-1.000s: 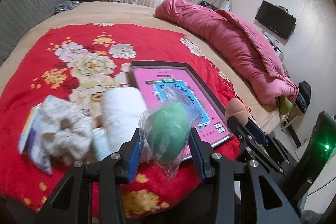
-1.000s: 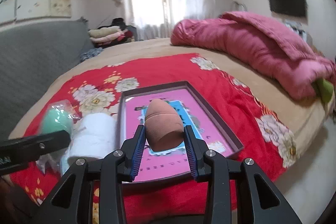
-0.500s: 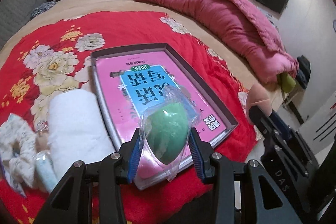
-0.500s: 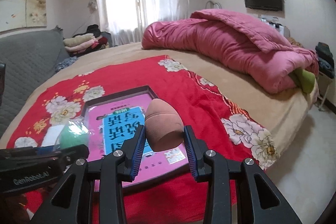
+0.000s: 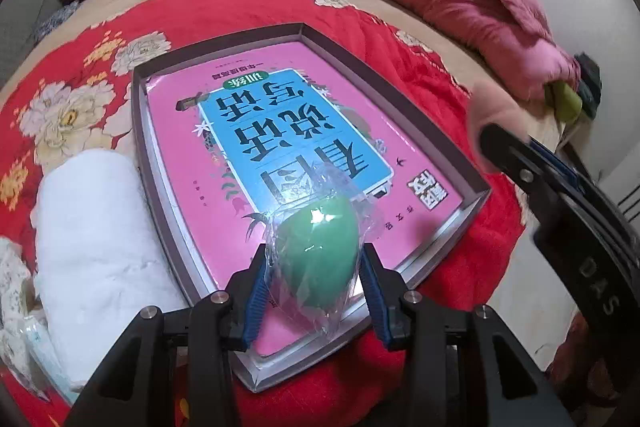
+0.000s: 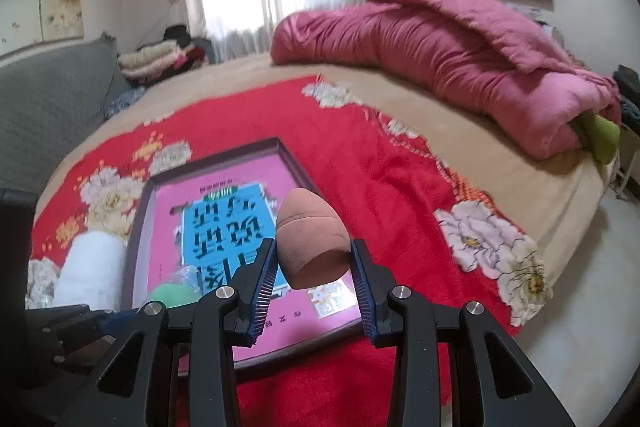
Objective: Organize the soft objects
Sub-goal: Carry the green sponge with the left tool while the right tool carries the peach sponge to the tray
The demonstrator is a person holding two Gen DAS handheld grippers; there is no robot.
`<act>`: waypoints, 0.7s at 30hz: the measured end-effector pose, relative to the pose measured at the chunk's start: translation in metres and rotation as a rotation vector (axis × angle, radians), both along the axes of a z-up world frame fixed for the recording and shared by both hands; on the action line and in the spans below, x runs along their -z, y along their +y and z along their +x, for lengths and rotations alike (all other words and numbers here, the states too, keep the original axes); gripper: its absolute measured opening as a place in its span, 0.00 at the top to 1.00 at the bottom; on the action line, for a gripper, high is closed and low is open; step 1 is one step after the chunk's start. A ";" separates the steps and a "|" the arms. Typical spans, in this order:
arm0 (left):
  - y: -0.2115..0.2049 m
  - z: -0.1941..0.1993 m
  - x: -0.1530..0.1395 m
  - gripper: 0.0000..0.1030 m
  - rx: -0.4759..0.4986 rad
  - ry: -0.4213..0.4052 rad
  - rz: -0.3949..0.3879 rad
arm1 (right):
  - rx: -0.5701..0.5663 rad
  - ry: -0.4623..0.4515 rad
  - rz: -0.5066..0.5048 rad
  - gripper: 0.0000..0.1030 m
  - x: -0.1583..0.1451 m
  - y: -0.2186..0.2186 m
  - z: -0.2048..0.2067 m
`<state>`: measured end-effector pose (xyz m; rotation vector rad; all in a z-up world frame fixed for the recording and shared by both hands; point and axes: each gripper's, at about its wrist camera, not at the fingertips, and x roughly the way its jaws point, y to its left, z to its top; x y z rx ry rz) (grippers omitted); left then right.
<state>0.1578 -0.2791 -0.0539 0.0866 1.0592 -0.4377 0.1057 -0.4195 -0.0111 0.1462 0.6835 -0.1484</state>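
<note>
Green sponge [image 5: 316, 255], plastic-wrapped: pinched in our left tongs [image 5: 315, 293] over the tray's [image 5: 424, 125] near end. Brown sponge [image 6: 312, 239]: pinched in right tongs [image 6: 313, 289], same tray. Step: delivery. Next: lower both, release inside.

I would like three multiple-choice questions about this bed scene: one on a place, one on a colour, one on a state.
1. Where does the white rolled towel lie?
A. inside the tray
B. on the red blanket beside the tray
C. on the pink quilt

2. What colour is the sponge in the right gripper?
A. brown
B. blue
C. white

3. How is the green sponge in the left gripper?
A. bare
B. wrapped in clear plastic
C. cut in half

Answers: 1 B, it sits left of the tray wall; 2 A, the brown sponge shows between the pads; 3 B, crinkled film surrounds it.
</note>
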 end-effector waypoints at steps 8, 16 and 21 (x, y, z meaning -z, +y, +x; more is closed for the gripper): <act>-0.004 -0.002 0.003 0.58 0.022 0.011 0.014 | -0.033 0.138 -0.034 0.63 0.029 0.005 0.023; -0.004 -0.002 0.003 0.58 0.026 0.010 0.019 | -0.021 0.209 -0.057 0.62 0.044 0.003 0.032; -0.004 -0.001 0.003 0.58 0.026 0.012 0.018 | -0.005 0.232 -0.054 0.62 0.050 -0.001 0.033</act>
